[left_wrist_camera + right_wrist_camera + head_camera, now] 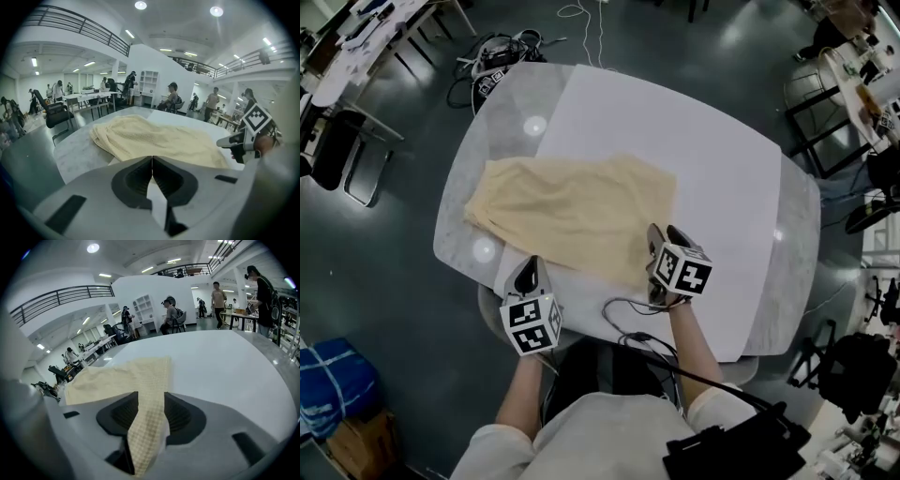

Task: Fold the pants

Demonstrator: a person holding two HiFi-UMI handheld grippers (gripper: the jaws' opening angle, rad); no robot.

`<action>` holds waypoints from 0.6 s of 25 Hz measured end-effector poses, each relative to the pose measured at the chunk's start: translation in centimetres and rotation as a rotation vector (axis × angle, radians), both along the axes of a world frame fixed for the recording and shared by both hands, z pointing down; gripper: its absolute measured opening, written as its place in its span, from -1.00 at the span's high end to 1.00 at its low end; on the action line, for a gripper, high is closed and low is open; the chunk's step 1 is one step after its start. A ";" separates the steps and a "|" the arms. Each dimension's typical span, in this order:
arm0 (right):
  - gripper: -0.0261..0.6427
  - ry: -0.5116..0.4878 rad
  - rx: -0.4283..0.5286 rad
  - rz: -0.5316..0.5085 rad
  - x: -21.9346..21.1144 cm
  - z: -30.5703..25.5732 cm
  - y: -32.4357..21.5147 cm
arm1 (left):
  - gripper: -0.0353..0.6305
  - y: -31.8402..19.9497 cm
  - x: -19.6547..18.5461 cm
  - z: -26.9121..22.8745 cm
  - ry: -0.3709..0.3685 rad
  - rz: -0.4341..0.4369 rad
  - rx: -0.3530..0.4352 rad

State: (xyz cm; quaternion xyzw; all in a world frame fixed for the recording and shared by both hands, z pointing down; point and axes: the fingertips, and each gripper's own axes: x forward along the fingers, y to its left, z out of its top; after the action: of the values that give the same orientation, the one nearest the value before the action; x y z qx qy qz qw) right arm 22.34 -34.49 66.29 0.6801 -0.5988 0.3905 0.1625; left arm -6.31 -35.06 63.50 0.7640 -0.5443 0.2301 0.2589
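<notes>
The pale yellow pants (572, 216) were found spread flat across the centre of the frame, lying partly on a white sheet (712, 178) and partly on the grey table (469, 178). The right gripper (149, 413) was observed clamped on a strip of the pants' checked fabric at their lower right corner. The left gripper (152, 164) was recorded with its jaws pressed together and nothing between them, positioned at lower left, just beside the pants' near edge.
</notes>
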 end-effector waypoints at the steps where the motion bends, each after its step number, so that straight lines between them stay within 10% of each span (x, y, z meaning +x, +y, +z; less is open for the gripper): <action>1: 0.42 -0.001 -0.007 0.001 0.3 0.5 0.1 | 0.87 0.0 0.2 0.2 -0.002 -0.003 -0.001; 15: 0.74 -0.022 -0.108 0.050 2.0 3.8 0.9 | 0.87 0.7 1.1 1.6 -0.008 -0.027 -0.027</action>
State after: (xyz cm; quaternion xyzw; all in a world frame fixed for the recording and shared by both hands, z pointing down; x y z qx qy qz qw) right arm 24.33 -33.63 70.11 0.6807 -0.5614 0.4336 0.1828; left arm -5.21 -34.33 65.14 0.7523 -0.5523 0.2368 0.2701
